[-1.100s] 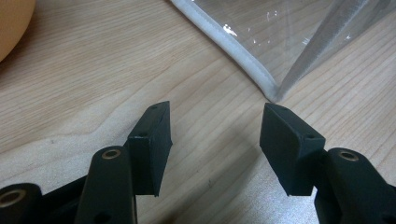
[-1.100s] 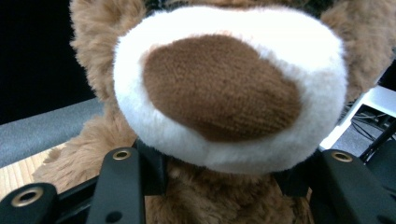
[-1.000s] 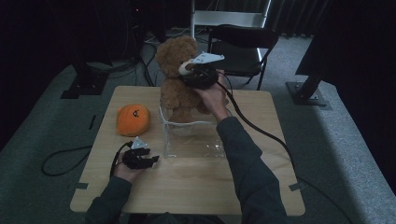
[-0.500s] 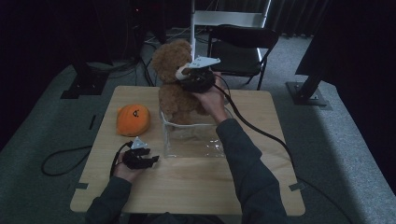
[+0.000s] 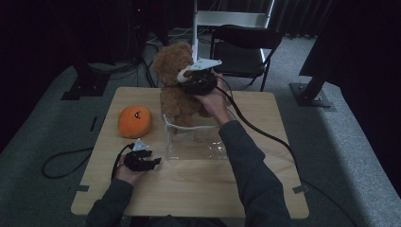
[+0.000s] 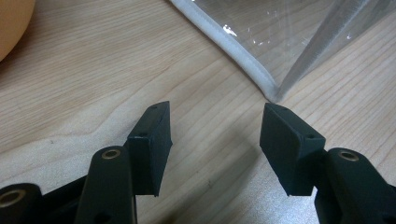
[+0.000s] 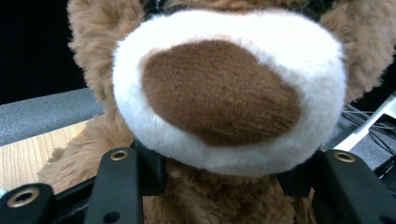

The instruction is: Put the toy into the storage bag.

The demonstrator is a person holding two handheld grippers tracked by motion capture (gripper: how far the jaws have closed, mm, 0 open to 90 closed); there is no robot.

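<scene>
A brown teddy bear point(image 5: 172, 97) stands upright at the far edge of a clear plastic bag point(image 5: 196, 141) on the wooden table point(image 5: 198, 189). My right gripper point(image 5: 183, 85) is shut on the bear just under its head. In the right gripper view the white muzzle with the brown nose point(image 7: 219, 88) sits right above my right gripper point(image 7: 219, 171), and the jaws press into the fur on both sides. My left gripper point(image 5: 155, 161) rests low on the table at the bag's near left corner. It is open with nothing between the pads point(image 6: 215, 135), and the bag's white-edged corner point(image 6: 273, 91) lies just ahead.
An orange plush pumpkin point(image 5: 135, 120) lies on the table left of the bag, and its edge point(image 6: 11, 18) is at the far left of the left gripper view. A black folding chair point(image 5: 241, 42) stands behind the table. Cables trail off both sides.
</scene>
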